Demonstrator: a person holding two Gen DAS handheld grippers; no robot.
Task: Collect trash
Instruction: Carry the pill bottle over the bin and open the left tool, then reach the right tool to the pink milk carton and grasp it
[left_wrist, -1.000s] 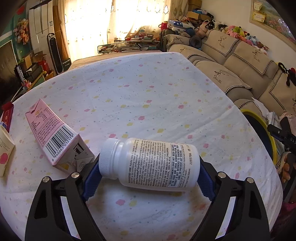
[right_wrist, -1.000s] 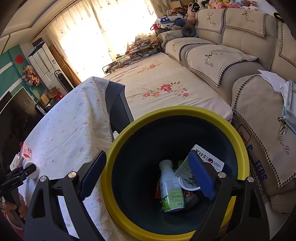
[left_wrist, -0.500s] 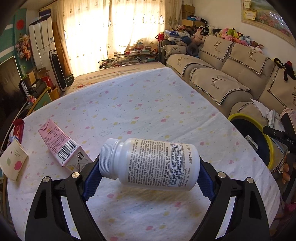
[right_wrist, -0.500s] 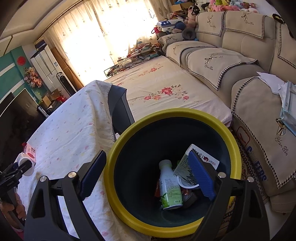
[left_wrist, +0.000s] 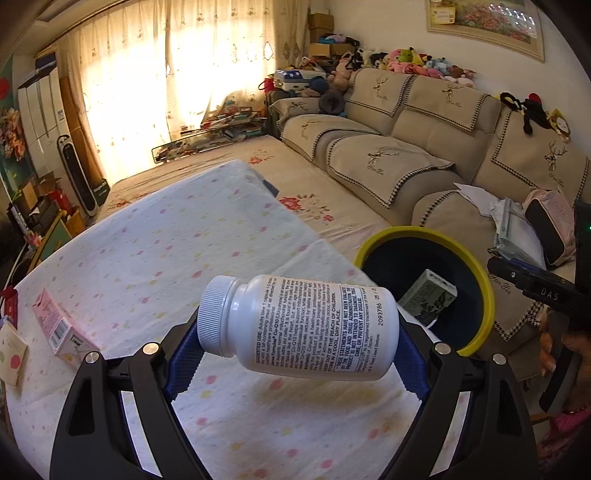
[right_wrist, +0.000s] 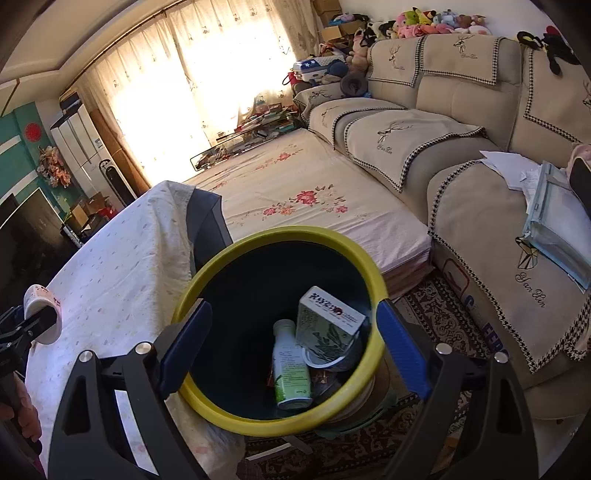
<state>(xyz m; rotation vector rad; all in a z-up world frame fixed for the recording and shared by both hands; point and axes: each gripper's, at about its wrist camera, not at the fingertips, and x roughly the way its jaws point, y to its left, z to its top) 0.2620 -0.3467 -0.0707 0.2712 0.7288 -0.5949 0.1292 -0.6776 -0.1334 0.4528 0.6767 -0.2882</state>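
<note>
My left gripper (left_wrist: 295, 347) is shut on a white pill bottle (left_wrist: 299, 326), held sideways in the air above the table's right part, cap to the left. The yellow-rimmed dark bin (left_wrist: 484, 291) stands just right of the table edge. In the right wrist view my right gripper (right_wrist: 295, 347) is open and empty above that bin (right_wrist: 280, 424), which holds a green-and-white bottle (right_wrist: 290, 369), a carton (right_wrist: 328, 321) and other trash. The pill bottle also shows far left in the right wrist view (right_wrist: 40, 317).
A pink carton (left_wrist: 62, 328) and a cream card (left_wrist: 11, 350) lie on the dotted tablecloth (left_wrist: 166, 258) at the left. A beige sofa (left_wrist: 424, 147) with papers stands behind the bin. A flowered mat (right_wrist: 303, 192) covers the floor beyond.
My left gripper has lifted the pill bottle off the table and carried it right toward the bin. My right gripper has stayed open and drawn back a little above the bin.
</note>
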